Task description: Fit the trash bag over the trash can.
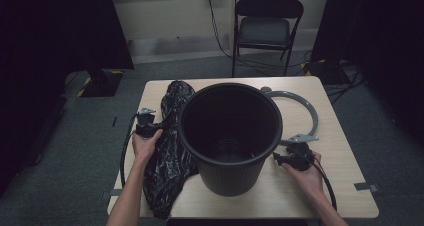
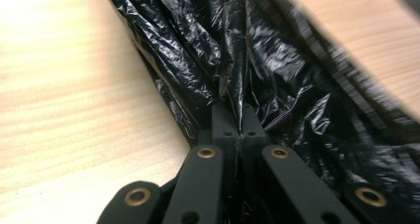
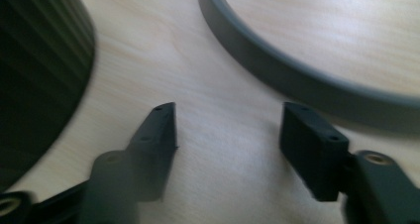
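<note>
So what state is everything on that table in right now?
Black ribbed plastic bin: upright, empty, no liner.
Crumpled black plastic bag: lying beside the bin, pinched by the left gripper.
Grey plastic ring: flat on the wooden table, off the bin.
Left gripper: shut on a bag fold.
Right gripper: open, holding nothing.

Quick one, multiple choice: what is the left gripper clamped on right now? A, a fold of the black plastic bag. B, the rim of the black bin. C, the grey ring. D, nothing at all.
A: in the left gripper view the left gripper has its jaws shut on a pinched fold of the black plastic bag.
</note>
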`<state>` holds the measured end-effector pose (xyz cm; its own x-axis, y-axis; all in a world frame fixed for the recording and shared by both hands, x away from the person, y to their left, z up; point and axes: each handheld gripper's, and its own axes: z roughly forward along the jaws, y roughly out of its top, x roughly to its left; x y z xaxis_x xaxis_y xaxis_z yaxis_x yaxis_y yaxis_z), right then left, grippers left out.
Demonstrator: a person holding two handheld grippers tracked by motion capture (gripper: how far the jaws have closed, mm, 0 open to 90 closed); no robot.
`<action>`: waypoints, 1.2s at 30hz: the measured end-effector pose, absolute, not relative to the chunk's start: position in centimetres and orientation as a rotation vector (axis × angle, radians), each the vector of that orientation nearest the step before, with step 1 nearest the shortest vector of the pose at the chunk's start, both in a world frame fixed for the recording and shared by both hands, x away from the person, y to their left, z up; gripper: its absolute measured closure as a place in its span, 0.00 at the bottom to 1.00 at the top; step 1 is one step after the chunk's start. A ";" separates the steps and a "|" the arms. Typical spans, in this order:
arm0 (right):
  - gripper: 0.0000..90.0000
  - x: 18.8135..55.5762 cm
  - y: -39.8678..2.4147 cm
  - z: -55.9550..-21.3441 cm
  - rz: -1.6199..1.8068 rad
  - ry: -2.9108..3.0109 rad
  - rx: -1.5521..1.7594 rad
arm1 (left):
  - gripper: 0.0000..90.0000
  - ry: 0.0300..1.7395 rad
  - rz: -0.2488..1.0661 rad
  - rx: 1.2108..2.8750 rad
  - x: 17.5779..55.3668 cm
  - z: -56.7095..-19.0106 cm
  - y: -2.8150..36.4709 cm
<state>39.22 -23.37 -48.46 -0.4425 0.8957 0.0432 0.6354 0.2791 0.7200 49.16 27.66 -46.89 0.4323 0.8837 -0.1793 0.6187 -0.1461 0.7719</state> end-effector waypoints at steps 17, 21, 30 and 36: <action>0.56 41.4 -23.6 -40.4 1.244 2.120 1.216 | 1.00 1.100 0.358 1.673 44.2 -43.5 26.8; 0.58 41.9 -23.8 -38.1 1.316 2.079 1.193 | 0.99 1.056 0.378 1.635 43.2 -41.8 26.8; 0.65 42.5 -25.0 -33.7 1.438 1.996 1.169 | 0.99 0.925 0.421 1.627 41.8 -38.3 26.1; 0.71 42.5 -24.3 -32.0 1.446 1.990 1.120 | 0.99 0.850 0.455 1.610 41.4 -36.2 25.3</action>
